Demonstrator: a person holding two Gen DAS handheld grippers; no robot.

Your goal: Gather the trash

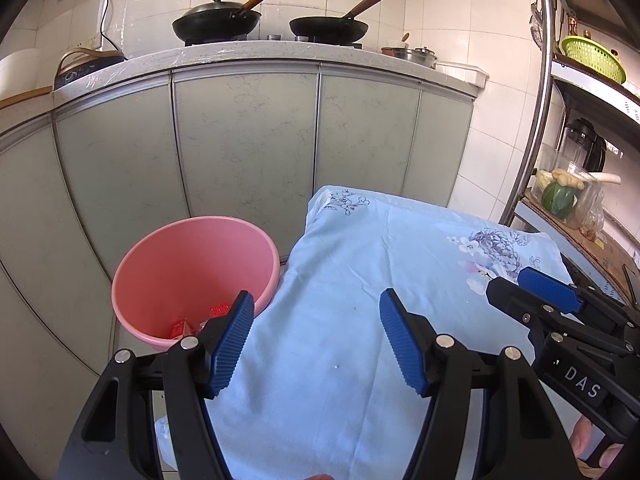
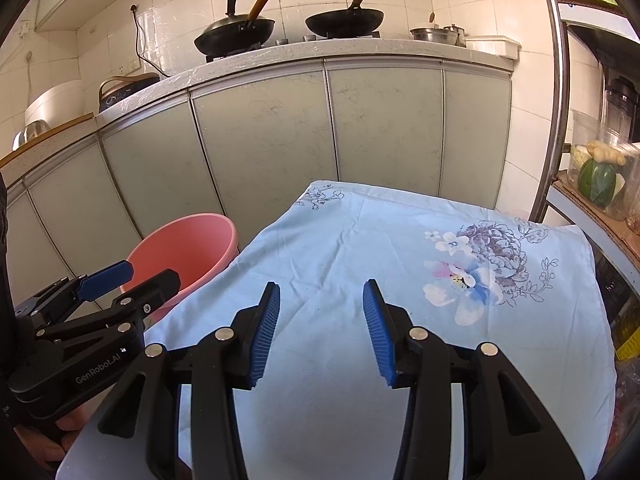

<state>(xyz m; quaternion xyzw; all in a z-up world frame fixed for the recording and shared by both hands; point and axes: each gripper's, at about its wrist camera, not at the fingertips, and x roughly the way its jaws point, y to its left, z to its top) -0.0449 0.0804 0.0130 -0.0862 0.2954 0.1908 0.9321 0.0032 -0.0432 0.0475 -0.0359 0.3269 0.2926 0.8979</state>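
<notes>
A pink bucket (image 1: 192,256) stands on the floor left of a table draped in a light blue floral cloth (image 1: 360,248). Red wrappers (image 1: 219,311) lie at the bucket's bottom, partly hidden by my left finger. My left gripper (image 1: 316,308) hovers open over the cloth's left edge beside the bucket, with nothing between its blue pads. The right gripper (image 1: 506,280) shows at the right edge. In the right wrist view, my right gripper (image 2: 320,300) is open and empty above the cloth (image 2: 360,240). The left gripper (image 2: 148,276) sits near the bucket (image 2: 188,244).
Grey-green cabinet doors (image 1: 244,140) run behind the bucket and table, under a counter with two black woks (image 1: 216,24). A metal rack (image 1: 540,100) with vegetables (image 1: 558,196) and a green basket (image 1: 592,54) stands at the right.
</notes>
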